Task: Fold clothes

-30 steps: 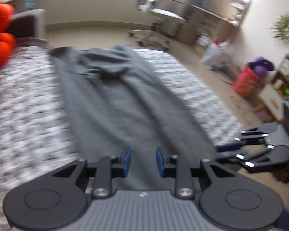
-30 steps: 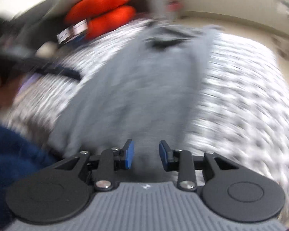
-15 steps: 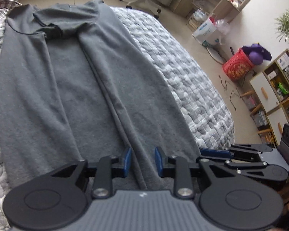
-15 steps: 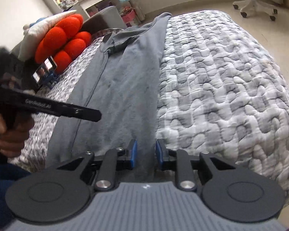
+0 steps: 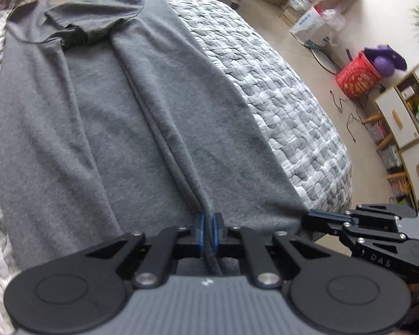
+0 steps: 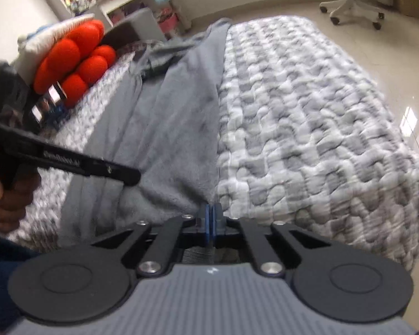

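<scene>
Quilted grey bedspread point(image 5: 290, 106) carries a grey garment point(image 5: 131, 128) laid lengthwise, running away from both sets of fingers. Left gripper point(image 5: 207, 232) is clamped on the garment's centre fold at the near hem; right gripper point(image 6: 211, 221) is pinched shut on the hem's right corner, pads nearly touching. Only the left view shows the red basket point(image 5: 357, 76); only the right shows the orange cushion point(image 6: 75, 55) and the person's hand point(image 6: 5, 195).

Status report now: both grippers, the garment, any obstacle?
Left gripper shut on garment hem, mid fold. Right gripper shut on its near corner. Garment flat on bed. Nothing in the way.
</scene>
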### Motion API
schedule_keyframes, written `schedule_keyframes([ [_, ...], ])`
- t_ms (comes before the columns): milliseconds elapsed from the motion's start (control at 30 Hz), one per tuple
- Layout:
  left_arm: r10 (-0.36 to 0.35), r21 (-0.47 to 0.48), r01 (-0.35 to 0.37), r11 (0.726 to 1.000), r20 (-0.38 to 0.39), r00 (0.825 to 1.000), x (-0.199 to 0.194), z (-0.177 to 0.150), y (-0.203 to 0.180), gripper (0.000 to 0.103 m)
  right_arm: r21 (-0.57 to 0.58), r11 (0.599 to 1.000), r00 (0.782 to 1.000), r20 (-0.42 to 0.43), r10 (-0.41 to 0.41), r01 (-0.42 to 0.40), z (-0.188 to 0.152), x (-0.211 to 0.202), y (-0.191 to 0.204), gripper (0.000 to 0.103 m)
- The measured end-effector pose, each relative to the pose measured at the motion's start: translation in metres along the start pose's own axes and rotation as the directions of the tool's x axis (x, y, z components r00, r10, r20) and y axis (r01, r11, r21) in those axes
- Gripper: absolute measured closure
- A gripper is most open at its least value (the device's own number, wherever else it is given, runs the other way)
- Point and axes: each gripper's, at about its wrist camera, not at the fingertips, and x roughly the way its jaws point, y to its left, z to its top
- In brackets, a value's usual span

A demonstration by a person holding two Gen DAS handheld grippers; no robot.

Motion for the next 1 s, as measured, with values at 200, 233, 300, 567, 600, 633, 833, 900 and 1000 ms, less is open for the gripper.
schedule_keyframes([
  [200, -0.073, -0.183, 0.077, 0.98, 0.029, 0.997, 0.013, -0.012, 0.019, 0.097, 0.002, 1.0, 0.999, -0.047, -0.017, 0.017, -0.01, 0.012, -0.004, 0.101],
  [233, -0.083, -0.194, 0.088, 0.977, 0.035, 0.996, 0.012, -0.013, 0.021, 0.097, 0.023, 1.0, 0.999, -0.044, -0.003, 0.004, -0.009, 0.011, -0.008, 0.101],
  [300, -0.091, -0.195, 0.097, 0.976, 0.04, 0.995, 0.012, -0.014, 0.024, 0.096, 0.031, 0.999, 0.999, -0.045, 0.009, -0.007, -0.007, 0.009, -0.01, 0.1],
  [567, -0.087, -0.132, 0.093, 0.987, 0.053, 0.995, 0.008, -0.017, 0.022, 0.096, -0.052, 0.998, 0.999, 0.046, -0.024, 0.027, 0.006, -0.009, 0.0, 0.089],
  [600, -0.088, -0.125, 0.094, 0.988, 0.054, 0.995, 0.008, -0.017, 0.021, 0.096, -0.078, 0.997, 0.998, 0.055, -0.003, 0.007, 0.008, -0.008, 0.006, 0.089],
  [633, -0.091, -0.119, 0.097, 0.988, 0.055, 0.994, 0.008, -0.017, 0.02, 0.096, -0.103, 0.995, 0.998, 0.063, 0.019, -0.012, 0.011, -0.007, 0.012, 0.089],
  [833, -0.094, -0.086, 0.1, 0.991, 0.071, 0.993, 0.0, -0.02, 0.023, 0.096, -0.207, 0.974, 0.996, 0.009, 0.093, -0.089, 0.013, 0.03, 0.039, 0.089],
  [900, -0.086, -0.054, 0.091, 0.994, 0.09, 0.992, -0.009, -0.022, 0.024, 0.096, -0.221, 0.97, 0.995, -0.016, 0.103, -0.104, 0.008, 0.039, 0.042, 0.089],
  [1000, -0.072, -0.013, 0.075, 0.997, 0.135, 0.988, -0.027, -0.024, 0.029, 0.096, -0.292, 0.95, 0.994, -0.012, 0.113, -0.111, 0.005, 0.039, 0.057, 0.089],
])
